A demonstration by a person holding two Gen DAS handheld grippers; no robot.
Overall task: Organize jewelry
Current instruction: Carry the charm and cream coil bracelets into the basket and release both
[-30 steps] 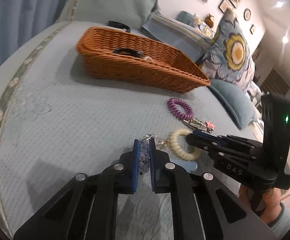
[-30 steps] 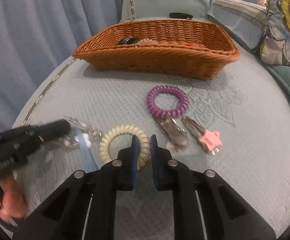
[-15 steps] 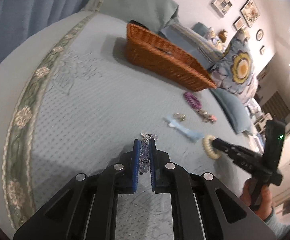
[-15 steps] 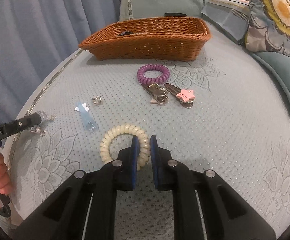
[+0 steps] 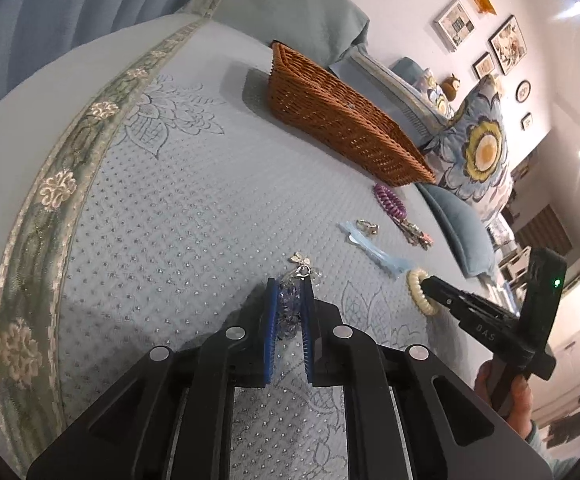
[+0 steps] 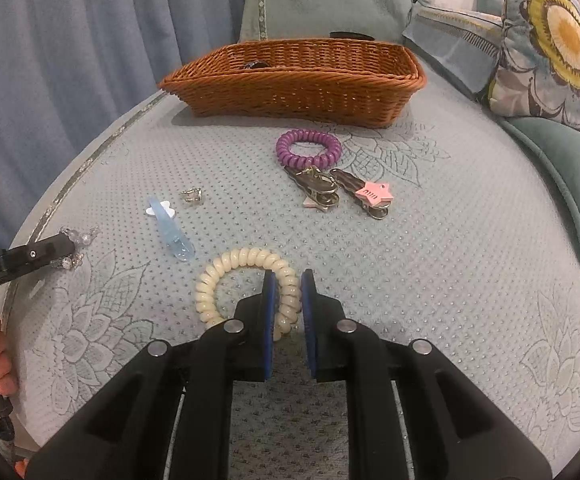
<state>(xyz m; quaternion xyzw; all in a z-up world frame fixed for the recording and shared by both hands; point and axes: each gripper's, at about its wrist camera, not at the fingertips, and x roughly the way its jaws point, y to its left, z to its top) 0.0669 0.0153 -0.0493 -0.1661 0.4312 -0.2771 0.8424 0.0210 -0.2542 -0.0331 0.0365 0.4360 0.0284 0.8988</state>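
My left gripper [image 5: 289, 286] is shut on a clear beaded bracelet [image 5: 290, 304] with a silver clasp, held just above the bedspread; it shows at the left edge of the right wrist view [image 6: 72, 240]. My right gripper [image 6: 288, 280] is shut on a cream coil bracelet [image 6: 246, 264], also seen in the left wrist view [image 5: 418, 292]. The wicker basket [image 6: 294, 80] stands at the far end of the bed, with dark items inside.
On the bedspread lie a purple coil bracelet [image 6: 308, 148], two hair clips [image 6: 318, 190], one with a pink star [image 6: 374, 194], a blue clip [image 6: 170, 232] and a small silver ring [image 6: 192, 196]. Pillows [image 6: 550, 40] line the right. The bed edge [image 5: 50, 200] runs left.
Both grippers have pulled back from the basket, each still holding its bracelet. The left gripper has moved left and turned; the basket now looks farther off.
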